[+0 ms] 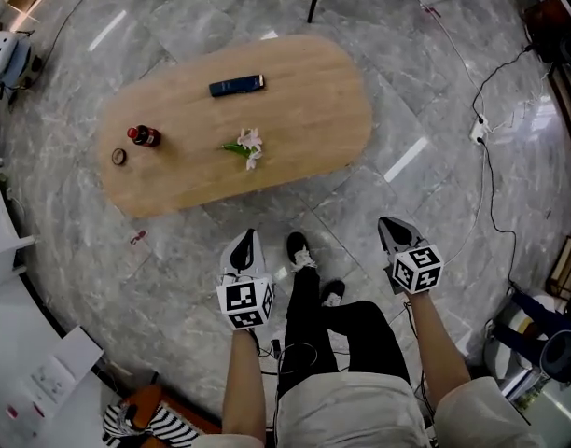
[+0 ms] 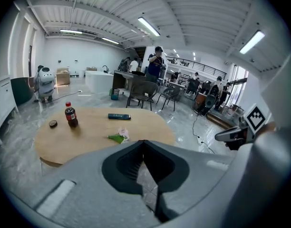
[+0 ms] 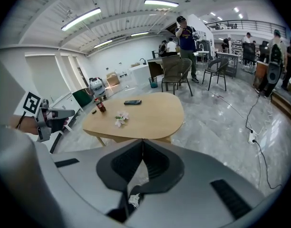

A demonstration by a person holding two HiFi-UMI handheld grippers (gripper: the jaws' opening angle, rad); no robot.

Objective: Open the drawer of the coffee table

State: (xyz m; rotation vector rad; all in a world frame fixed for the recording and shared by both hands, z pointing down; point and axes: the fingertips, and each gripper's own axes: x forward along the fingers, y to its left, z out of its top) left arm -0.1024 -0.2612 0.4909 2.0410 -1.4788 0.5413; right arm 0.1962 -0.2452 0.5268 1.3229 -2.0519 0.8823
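Observation:
The oval wooden coffee table (image 1: 304,110) stands on the marble floor ahead of me; no drawer shows in any view. My left gripper (image 1: 245,241) and right gripper (image 1: 388,224) hang side by side over the floor, short of the table's near edge, both shut and empty. In the left gripper view the jaws meet at the left gripper (image 2: 143,142), with the table (image 2: 88,134) beyond. In the right gripper view the right gripper (image 3: 142,141) is shut the same way, and the table (image 3: 150,120) lies ahead.
On the table lie a dark remote (image 1: 236,85), a cola bottle (image 1: 144,136), a small round lid (image 1: 118,157) and a flower (image 1: 248,147). A cable and power strip (image 1: 479,132) run along the floor at right. Chairs (image 2: 143,93) and a standing person (image 2: 156,63) are behind the table.

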